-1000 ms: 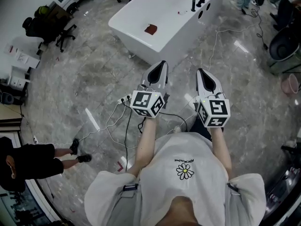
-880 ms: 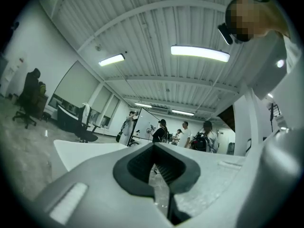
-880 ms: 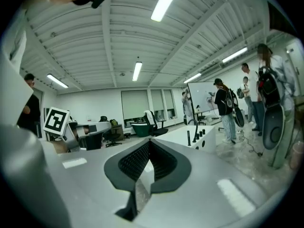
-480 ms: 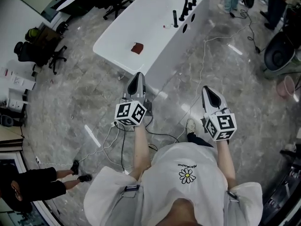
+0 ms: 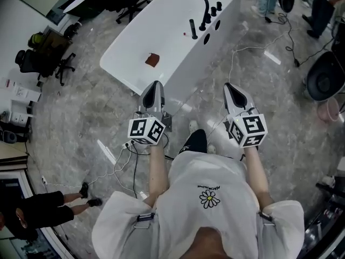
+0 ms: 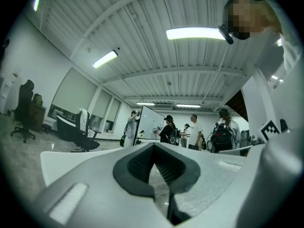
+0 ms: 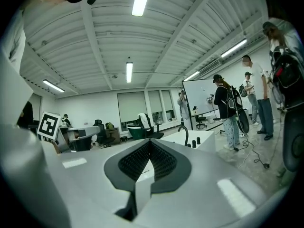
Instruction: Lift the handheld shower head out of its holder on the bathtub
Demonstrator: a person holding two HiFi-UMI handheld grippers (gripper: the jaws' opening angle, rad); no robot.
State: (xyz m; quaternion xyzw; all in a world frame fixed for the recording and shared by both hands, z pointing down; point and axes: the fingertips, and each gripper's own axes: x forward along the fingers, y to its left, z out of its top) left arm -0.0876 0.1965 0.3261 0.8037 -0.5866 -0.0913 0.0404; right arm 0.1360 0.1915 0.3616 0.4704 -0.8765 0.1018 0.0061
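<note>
The handheld shower head (image 5: 193, 28) is seen standing upright in its holder on the rim at the far end of the white bathtub (image 5: 129, 47). It is just beside the black arched faucet (image 5: 201, 3) and well apart from both grippers. The left claw (image 5: 154, 85) is pressed together with nothing between its jaws, and so is the right claw (image 5: 228, 87). Both are held over the grey marble floor (image 5: 97, 101), short of the tub. Black-and-white square markers without letters are carried on each gripper's cube (image 5: 146, 130). A daisy print (image 5: 209, 197) is shown on the person's white shirt, and the line of small print above it cannot be read.
</note>
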